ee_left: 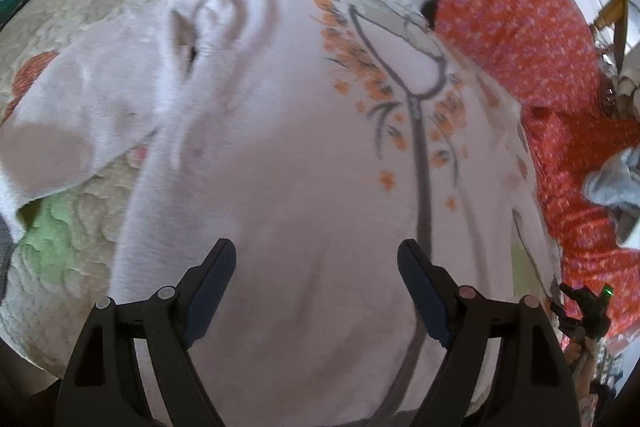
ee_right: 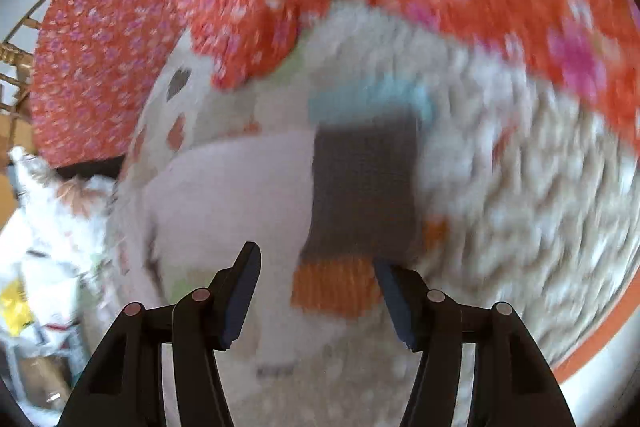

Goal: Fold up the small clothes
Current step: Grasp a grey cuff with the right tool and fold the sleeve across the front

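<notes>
I hold left gripper [ee_left: 316, 291] over the shirt [ee_left: 280, 167], jaws released; right gripper [ee_right: 316, 291] jaws released above sock [ee_right: 360, 195], ready to fold.

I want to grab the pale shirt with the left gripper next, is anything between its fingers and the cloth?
Nothing visible. The left gripper stands open directly over the pale shirt, with only bare cloth between its fingers. The red flowered cloth lies off to the side.
</notes>
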Available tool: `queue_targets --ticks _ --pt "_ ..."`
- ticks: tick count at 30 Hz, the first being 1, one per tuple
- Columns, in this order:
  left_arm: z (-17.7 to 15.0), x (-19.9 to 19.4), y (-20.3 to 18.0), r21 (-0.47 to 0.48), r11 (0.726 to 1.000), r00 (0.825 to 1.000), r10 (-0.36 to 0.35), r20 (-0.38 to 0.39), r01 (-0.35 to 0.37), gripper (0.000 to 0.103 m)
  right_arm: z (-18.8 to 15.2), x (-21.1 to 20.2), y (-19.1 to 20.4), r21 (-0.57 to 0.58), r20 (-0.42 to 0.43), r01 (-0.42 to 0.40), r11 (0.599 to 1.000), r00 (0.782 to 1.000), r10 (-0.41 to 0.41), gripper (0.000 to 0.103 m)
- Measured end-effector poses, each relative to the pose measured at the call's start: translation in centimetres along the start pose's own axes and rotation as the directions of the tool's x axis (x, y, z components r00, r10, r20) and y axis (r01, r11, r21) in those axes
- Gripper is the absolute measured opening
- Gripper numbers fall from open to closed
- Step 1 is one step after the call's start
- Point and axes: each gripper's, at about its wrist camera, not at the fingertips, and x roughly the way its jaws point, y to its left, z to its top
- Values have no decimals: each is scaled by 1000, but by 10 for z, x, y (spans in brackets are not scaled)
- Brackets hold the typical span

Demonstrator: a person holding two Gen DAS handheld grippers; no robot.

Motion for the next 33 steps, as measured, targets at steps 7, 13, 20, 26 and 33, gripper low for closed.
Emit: queue_targets --ticks 7,13,20,26,33 --pt "16 -21 27 -71 997 998 12 64 -8 82 15 9 29 -54 102 168 984 982 -162 5" --pt "68 -69 49 -92 993 965 101 244 -80 82 15 -28 109 -177 218 131 975 972 -91 5" --pt "87 -100 92 -227 974 947 71 313 2 82 -34 -11 296 -441 151 -63 895 978 144 5" --pt "82 -121 119 -286 958 923 129 361 -22 82 -124 62 439 -644 -20 -150 750 984 180 5" --pt "84 -117 149 -337 941 939 128 318 -14 82 -243 157 527 -779 -199 -231 584 973 119 5"
